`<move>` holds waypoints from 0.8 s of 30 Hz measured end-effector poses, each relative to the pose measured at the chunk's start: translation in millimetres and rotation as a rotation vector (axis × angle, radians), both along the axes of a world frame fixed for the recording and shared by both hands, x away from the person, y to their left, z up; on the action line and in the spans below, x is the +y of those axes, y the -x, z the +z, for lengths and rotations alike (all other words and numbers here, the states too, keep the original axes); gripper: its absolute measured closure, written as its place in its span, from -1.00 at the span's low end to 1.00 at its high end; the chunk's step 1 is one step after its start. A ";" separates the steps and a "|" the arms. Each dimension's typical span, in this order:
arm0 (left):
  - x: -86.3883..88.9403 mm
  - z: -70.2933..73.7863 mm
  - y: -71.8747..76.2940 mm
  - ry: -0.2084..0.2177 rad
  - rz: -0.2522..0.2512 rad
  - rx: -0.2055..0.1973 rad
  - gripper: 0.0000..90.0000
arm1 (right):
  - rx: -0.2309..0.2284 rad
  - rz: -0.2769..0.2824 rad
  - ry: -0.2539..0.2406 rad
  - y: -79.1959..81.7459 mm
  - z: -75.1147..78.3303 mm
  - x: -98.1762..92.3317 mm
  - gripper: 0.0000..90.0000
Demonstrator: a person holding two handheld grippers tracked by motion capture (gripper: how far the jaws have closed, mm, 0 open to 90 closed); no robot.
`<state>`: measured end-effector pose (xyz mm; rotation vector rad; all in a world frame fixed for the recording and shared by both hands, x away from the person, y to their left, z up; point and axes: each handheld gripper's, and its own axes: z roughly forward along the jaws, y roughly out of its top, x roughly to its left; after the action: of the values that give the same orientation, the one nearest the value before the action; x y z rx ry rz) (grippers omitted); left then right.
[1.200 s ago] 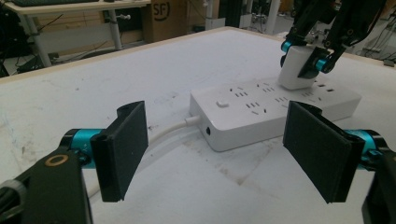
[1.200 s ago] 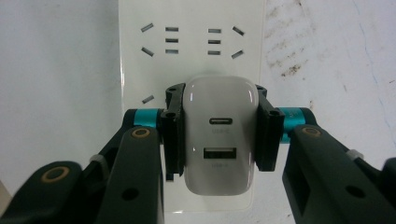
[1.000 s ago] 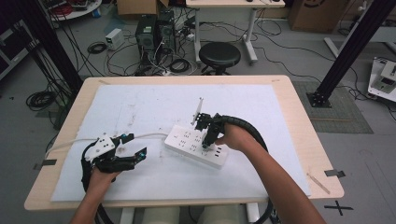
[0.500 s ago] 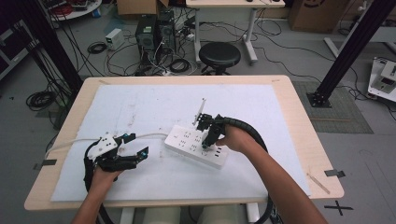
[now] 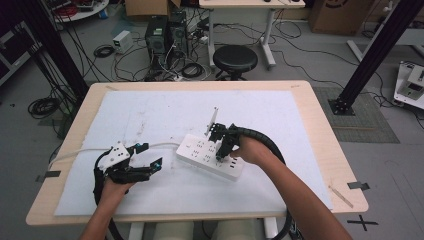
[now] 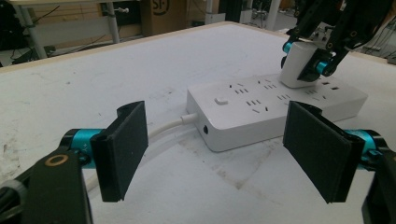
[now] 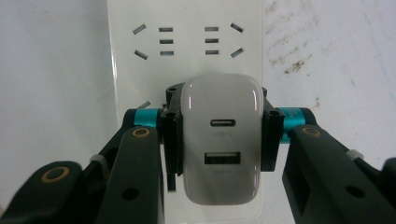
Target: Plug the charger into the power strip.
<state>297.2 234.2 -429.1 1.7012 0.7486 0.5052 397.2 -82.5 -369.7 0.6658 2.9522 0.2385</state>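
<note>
A workshop floor strewn with cables, with a black stool [image 5: 235, 59] beyond, surrounds the wooden table [image 5: 320, 125], whose top is covered by a white mat [image 5: 150, 115]; against the two earlier pictures nothing has shifted, neither hand nor the strip, which suggests a pause mid-insertion rather than progress. At the left, the left gripper [image 5: 148, 161] rests on the mat with its jaws apart and nothing between them, aimed at the cable end of the power strip [image 5: 200, 150]; one white strip lies near the middle of the mat, its single cord [image 6: 163, 127] running off leftward; further right, the right gripper [image 5: 220, 149] is clamped on the one white USB charger [image 7: 221, 144], held over the strip's sockets, seemingly being plugged in or pulled out; whether its prongs are seated cannot be told. Count: two grippers, one strip, one charger.
</note>
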 end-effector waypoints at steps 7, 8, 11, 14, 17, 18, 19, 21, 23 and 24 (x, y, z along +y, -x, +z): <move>0.0 -0.2 -0.4 -0.006 -0.007 -0.002 -0.51 | 0.038 0.015 0.033 -6.3 1.7 4.1 0.41; 0.3 -0.5 -0.6 -0.006 -0.008 -0.001 -0.51 | 0.046 0.007 0.029 -6.9 1.9 3.1 0.41; 1.9 -1.3 -0.7 -0.003 -0.005 0.002 -0.51 | 0.051 0.002 0.017 -7.6 1.7 1.9 0.40; 3.1 -1.5 -0.9 0.001 -0.002 0.001 -0.51 | 0.034 0.000 0.040 -4.7 2.2 4.3 0.41; 2.6 -0.3 -0.6 0.006 0.000 -0.003 -0.51 | 0.011 0.010 0.068 -1.2 1.9 7.5 0.41; 3.0 0.7 -0.5 0.005 -0.002 -0.005 -0.51 | 0.000 0.017 0.060 -0.2 0.8 7.2 0.41; 3.3 1.8 -0.1 0.008 0.002 -0.007 -0.51 | -0.011 0.009 0.060 1.5 0.6 7.2 0.42; 3.7 3.2 0.4 0.012 0.003 -0.009 -0.51 | -0.025 -0.003 0.047 3.7 -0.5 6.2 0.42; 3.9 3.8 0.5 0.011 0.005 -0.011 -0.51 | -0.014 -0.039 0.033 3.2 -1.1 5.6 0.42; 3.9 3.8 0.7 0.008 0.006 -0.011 -0.51 | -0.012 -0.045 0.033 2.9 -1.2 5.4 0.42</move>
<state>296.5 238.1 -425.2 1.6877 0.7469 0.5150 394.3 -77.0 -370.9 0.7225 2.9192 0.1888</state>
